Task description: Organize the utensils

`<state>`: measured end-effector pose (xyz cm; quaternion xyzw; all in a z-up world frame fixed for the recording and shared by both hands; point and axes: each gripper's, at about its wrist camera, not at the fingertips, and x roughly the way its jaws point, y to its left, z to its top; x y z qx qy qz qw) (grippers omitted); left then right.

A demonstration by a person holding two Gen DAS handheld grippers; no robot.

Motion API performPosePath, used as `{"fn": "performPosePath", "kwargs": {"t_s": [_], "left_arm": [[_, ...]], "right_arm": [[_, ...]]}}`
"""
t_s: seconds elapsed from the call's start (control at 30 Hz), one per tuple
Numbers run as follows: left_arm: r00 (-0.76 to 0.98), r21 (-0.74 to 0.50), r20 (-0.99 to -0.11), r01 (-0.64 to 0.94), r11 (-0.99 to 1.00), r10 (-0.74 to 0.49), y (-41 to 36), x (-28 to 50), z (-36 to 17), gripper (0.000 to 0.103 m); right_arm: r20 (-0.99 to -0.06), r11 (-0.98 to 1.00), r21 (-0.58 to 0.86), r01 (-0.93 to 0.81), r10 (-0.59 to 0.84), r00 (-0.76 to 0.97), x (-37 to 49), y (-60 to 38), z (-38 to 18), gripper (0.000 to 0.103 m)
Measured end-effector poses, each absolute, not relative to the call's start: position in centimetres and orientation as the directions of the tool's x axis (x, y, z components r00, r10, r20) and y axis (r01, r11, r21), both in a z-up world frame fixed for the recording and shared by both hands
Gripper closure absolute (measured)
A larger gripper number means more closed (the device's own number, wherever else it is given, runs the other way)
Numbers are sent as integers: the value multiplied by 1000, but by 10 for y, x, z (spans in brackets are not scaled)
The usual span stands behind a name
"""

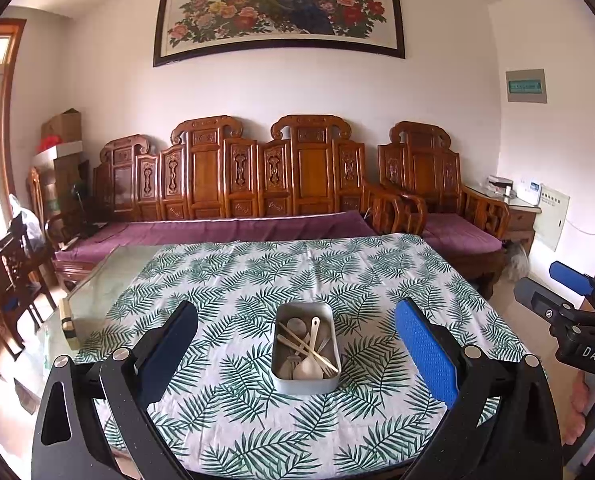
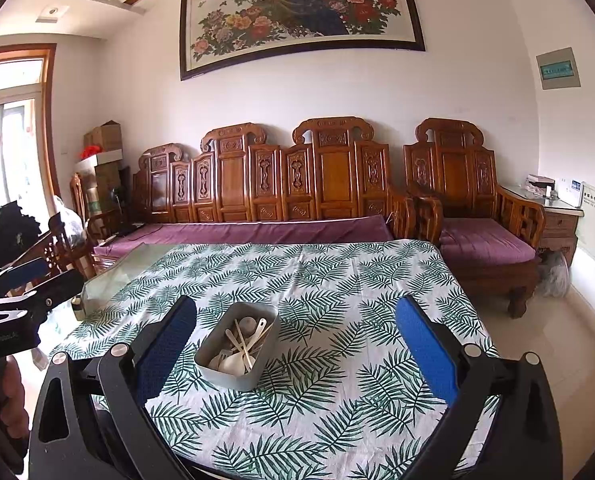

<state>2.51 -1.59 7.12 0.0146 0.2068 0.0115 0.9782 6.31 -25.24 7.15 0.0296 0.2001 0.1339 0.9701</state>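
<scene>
Utensils (image 1: 307, 346): pale spoons, chopsticks and a small scoop-like piece are seen heaped and crossing one another inside a metal tin; none is seen lying loose on the cloth.
Table (image 1: 437, 280): a leaf-printed cloth is spread over it; a glass top is left bare along the left edge.
Tin (image 1: 283, 382): a rounded rectangular container, set near the middle of the table, somewhat toward the near edge; nothing is seen touching it on any side.
Left gripper (image 1: 297, 354): held above the near edge and aimed straight at the tin, which is framed between its blue pads; the jaws are spread wide and nothing is held.
Right gripper (image 2: 297, 354): held just beside the left one, also above the near edge, with the tin seen toward its left finger; the jaws are spread wide and nothing is held.
Step in hand: it cannot be settled. The utensils gathered in the tin fit a finished tidy-up with both tools drawn back, and equally a jumbled tin waiting to be sorted.
Next move: none can be bidden from this alone. Should a piece be taken, the crossed chopsticks and thin handles would be judged to need a narrow, careful pinch, with the light tin likely to slide.
</scene>
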Motion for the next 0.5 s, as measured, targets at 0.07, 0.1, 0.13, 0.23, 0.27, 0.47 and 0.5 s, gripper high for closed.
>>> {"fn": "performPosePath", "kwargs": {"t_s": [0.07, 0.1, 0.13, 0.23, 0.27, 0.47, 0.5], "left_arm": [[914, 33, -404, -16, 999, 28, -16, 25, 71, 8], [914, 33, -404, -16, 999, 28, -16, 25, 71, 8], [914, 34, -405, -15, 999, 28, -16, 25, 71, 8], [914, 32, -405, -15, 999, 27, -16, 25, 71, 8], [913, 31, -407, -14, 999, 26, -16, 25, 71, 8], [911, 22, -412, -13, 1000, 21, -14, 25, 71, 8], [911, 25, -412, -15, 1000, 24, -15, 25, 70, 8]], "right_arm": [[-380, 962, 111, -248, 272, 884, 63, -252, 71, 3], [-380, 962, 111, -248, 272, 884, 63, -252, 72, 3], [-380, 962, 111, -247, 271, 884, 63, -252, 72, 3], [-381, 962, 112, -248, 273, 883, 62, -252, 71, 3], [-381, 962, 113, -248, 273, 883, 62, -252, 71, 3], [-380, 962, 113, -250, 274, 884, 62, -251, 70, 3], [-380, 961, 114, -250, 275, 883, 62, -251, 71, 3]]}}
